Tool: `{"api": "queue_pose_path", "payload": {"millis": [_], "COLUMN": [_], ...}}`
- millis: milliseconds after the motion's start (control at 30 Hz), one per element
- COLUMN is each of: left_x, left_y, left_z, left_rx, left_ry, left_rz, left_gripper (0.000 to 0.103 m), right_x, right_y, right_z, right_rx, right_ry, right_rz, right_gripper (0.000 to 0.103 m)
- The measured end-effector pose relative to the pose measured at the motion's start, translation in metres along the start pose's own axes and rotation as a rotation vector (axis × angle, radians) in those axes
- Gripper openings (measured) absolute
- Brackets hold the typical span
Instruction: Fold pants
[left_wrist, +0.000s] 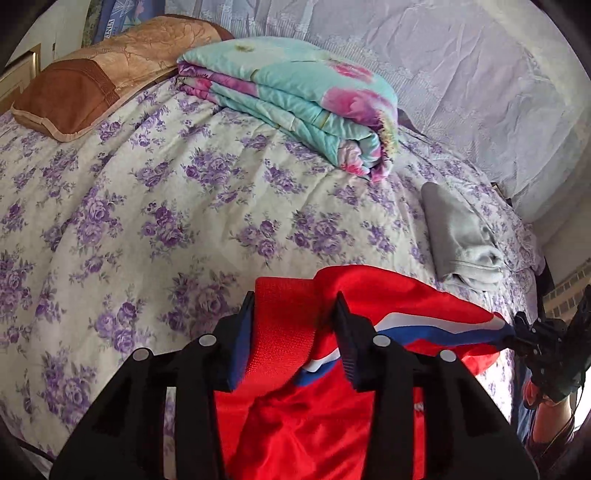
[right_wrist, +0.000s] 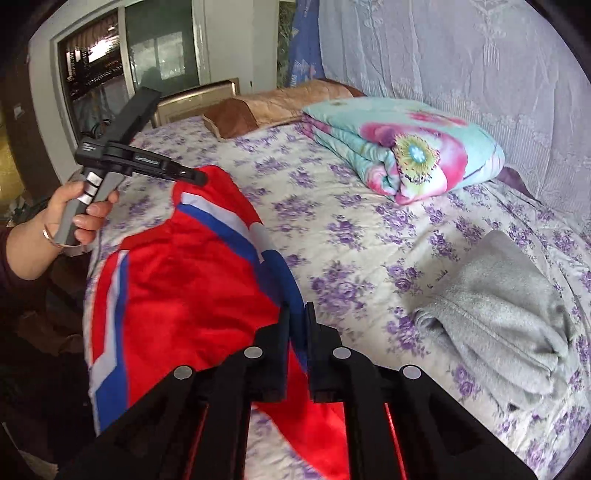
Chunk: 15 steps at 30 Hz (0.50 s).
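Red pants (right_wrist: 177, 280) with blue and white side stripes hang stretched between my two grippers above the near edge of the bed. In the left wrist view my left gripper (left_wrist: 295, 306) has its jaws around the red waistband (left_wrist: 284, 317), bunched between them. It also shows in the right wrist view (right_wrist: 192, 175), gripping the pants' far end. My right gripper (right_wrist: 297, 314) is shut on the pants' striped edge. In the left wrist view it shows at the far right (left_wrist: 517, 332), pinching the stripe end.
A bed with a purple-flowered sheet (left_wrist: 184, 206) lies ahead. On it are a folded turquoise floral quilt (left_wrist: 295, 103), a brown pillow (left_wrist: 92, 81) and a folded grey garment (right_wrist: 506, 317). A lace curtain (right_wrist: 461, 55) hangs behind. A window (right_wrist: 110, 66) is at the left.
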<state>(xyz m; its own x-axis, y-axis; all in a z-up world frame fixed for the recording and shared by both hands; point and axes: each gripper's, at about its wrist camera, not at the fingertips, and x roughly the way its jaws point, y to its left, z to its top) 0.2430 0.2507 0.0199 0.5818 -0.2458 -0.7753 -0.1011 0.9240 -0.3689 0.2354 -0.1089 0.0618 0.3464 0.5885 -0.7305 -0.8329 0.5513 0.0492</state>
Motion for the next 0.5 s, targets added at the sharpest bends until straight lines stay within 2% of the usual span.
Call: {"api": "queue_pose_path", "payload": {"millis": [67,200,267,300,333,400,433,467,500], "left_x": [-0.018,-0.042,-0.046,-0.045,-0.043,-0.039,-0.039,-0.042,-0.048], "left_y": [-0.001,0.0,0.007,0.012,0.021,0.04,0.05,0.057,0.062], "left_z": [-0.018,-0.057,-0.078,-0.089,-0.099,-0.114,-0.12,-0.125,-0.128], "left_rx": [0.012,0.041,0.048,0.045,0.035,-0.008,-0.044,-0.075,-0.095], "left_ry": [0.001,0.026,0.049,0.065,0.077,0.108,0.121,0.121,0.114], "left_rz": [-0.019,-0.03,-0.025,-0.003,0.019,0.018,0.011,0.006,-0.008], "left_gripper": [0.039,0.04,0.045,0.057,0.063,0.065,0.063,0.063,0.063], "right_x": [-0.019,-0.029,-0.016,-0.008,0.001,0.01,0.011,0.01,0.009], "right_y": [0.027,0.091,0.119,0.134,0.145,0.153,0.149,0.139,0.129], "right_z": [-0.017,-0.059,-0.082,-0.092,-0.103,-0.118,-0.121,-0.123,-0.124], "right_rx": [0.007,0.029,0.039,0.028,0.018,0.044,0.096,0.169,0.239], "right_ry": [-0.025,-0.032,-0.007,0.003,0.015,0.014,0.003,-0.004,0.001], "right_rz": [0.058,0.158,0.22,0.211,0.196,0.162,0.168,0.176,0.175], "right_gripper": [0.002,0.002,0.002,0.002,0.002,0.002,0.003,0.005,0.013]}}
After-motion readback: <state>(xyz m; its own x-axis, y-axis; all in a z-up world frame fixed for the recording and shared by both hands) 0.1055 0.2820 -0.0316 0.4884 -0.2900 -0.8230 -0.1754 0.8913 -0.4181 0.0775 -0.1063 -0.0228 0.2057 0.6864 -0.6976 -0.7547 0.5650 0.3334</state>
